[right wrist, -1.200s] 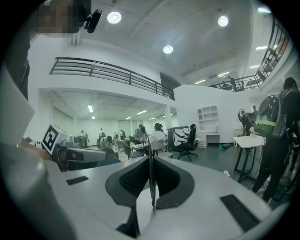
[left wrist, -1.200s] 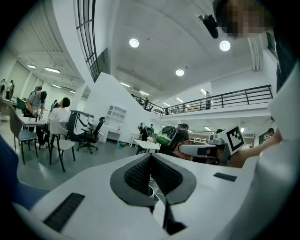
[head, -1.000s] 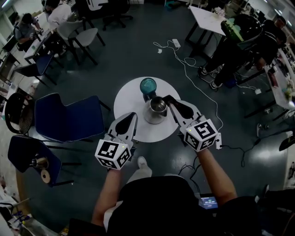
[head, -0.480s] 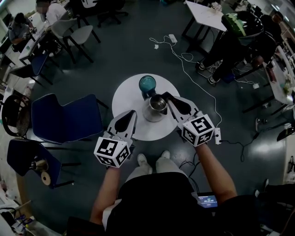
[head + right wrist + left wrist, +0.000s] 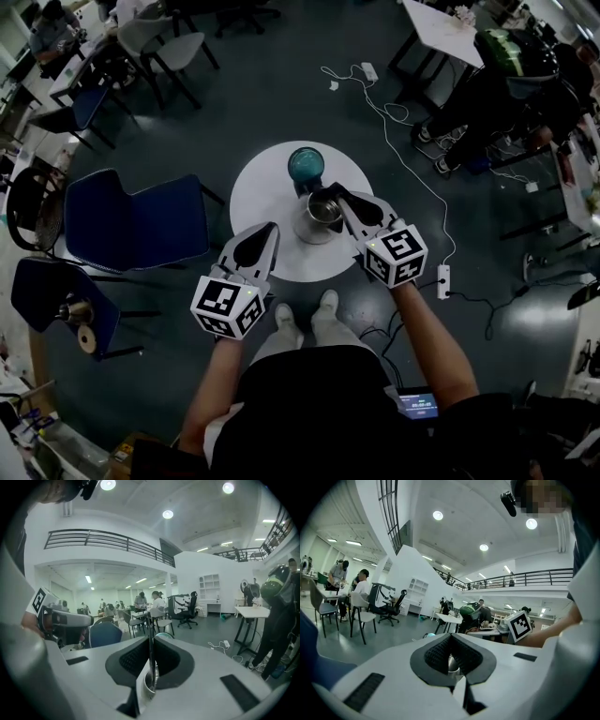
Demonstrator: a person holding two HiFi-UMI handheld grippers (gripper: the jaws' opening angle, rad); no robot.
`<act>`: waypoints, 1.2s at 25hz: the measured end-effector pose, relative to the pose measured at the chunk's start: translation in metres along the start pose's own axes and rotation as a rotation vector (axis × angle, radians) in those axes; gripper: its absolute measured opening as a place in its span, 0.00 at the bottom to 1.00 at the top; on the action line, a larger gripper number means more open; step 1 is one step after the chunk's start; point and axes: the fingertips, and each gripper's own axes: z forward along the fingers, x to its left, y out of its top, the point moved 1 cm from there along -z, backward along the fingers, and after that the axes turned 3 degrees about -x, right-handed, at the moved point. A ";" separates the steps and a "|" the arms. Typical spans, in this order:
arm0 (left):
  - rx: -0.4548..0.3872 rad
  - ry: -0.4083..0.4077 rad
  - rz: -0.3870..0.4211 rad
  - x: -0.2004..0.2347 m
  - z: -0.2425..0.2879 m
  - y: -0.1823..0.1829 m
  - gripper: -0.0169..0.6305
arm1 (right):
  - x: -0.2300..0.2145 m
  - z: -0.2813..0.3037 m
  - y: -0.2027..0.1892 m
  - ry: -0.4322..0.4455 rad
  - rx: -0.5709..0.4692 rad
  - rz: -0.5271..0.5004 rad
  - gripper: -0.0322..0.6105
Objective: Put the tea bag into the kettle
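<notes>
Right claw (image 5: 342, 202): you have it pinched shut on the thin tea bag (image 5: 150, 651), at the right rim of the kettle (image 5: 317, 227) | Kettle: mid round white counter (image 5: 258, 197) | Left claw (image 5: 265, 236): your jaws are together, holding nothing, over the counter's near-left edge, apart from the kettle
</notes>
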 end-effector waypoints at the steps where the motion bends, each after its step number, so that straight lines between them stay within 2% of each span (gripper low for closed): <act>1: 0.001 0.009 -0.002 0.000 0.002 -0.001 0.05 | -0.002 0.003 -0.003 0.010 0.006 -0.001 0.11; 14: 0.015 0.136 -0.020 -0.001 0.013 -0.019 0.05 | -0.024 0.042 -0.051 0.162 0.064 0.024 0.11; 21: 0.019 0.192 -0.042 0.008 0.008 -0.029 0.05 | -0.023 0.057 -0.072 0.197 0.104 0.021 0.11; 30: 0.022 0.219 -0.054 0.002 0.010 -0.037 0.05 | -0.026 0.062 -0.089 0.210 0.099 -0.003 0.11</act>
